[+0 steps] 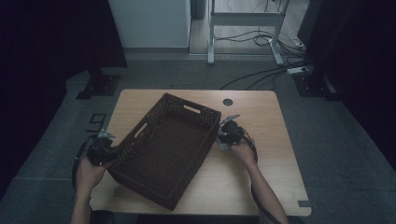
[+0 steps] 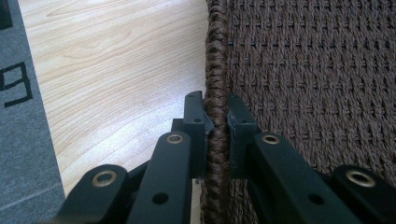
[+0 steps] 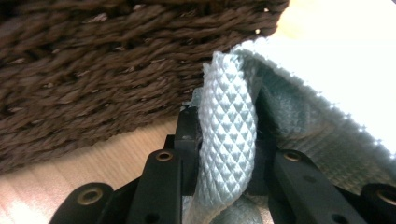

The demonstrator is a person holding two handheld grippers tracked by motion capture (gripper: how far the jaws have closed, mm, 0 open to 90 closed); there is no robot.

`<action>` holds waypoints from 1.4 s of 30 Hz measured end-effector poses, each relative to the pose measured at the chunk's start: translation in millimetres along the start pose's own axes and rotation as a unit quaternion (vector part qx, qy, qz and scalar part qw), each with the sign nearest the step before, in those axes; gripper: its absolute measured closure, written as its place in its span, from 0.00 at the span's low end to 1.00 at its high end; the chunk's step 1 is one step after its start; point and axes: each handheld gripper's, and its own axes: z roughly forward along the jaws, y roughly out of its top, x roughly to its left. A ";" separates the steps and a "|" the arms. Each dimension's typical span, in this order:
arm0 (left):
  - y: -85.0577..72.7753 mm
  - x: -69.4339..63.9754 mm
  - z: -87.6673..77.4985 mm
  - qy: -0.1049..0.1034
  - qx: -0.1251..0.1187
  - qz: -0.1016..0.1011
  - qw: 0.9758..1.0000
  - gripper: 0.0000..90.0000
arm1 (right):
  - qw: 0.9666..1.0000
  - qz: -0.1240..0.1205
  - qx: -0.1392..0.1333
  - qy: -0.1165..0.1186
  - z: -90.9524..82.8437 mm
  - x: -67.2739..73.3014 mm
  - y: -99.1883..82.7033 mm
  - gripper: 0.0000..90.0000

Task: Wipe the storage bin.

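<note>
Wiping step judged in hand: left hand-held gripper [image 2: 217, 126] clamped on basket [image 1: 166, 149] rim, right hand-held gripper [image 3: 229, 140] pinching cloth [image 3: 229, 154] against basket wall; next, cloth rubbed along weave.

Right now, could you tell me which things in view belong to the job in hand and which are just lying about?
In the job:
- woven basket, rim clamped by left gripper
- pale waffle cloth, pinched by right gripper

Lying about:
- floor cables
- metal stand
</note>
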 end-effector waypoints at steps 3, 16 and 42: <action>0.1 -0.3 0.0 0.001 0.000 0.000 1.000 0.91 | 1.000 -0.006 0.001 0.002 0.2 2.6 -1.1 0.79; 0.3 -0.8 0.0 0.002 0.001 -0.001 1.000 0.91 | 1.000 -0.025 0.003 0.013 -7.4 14.3 -1.0 0.79; 0.6 -2.2 0.0 0.006 0.003 -0.001 1.000 0.91 | 0.997 -0.063 0.001 0.040 -22.5 46.9 -6.1 0.78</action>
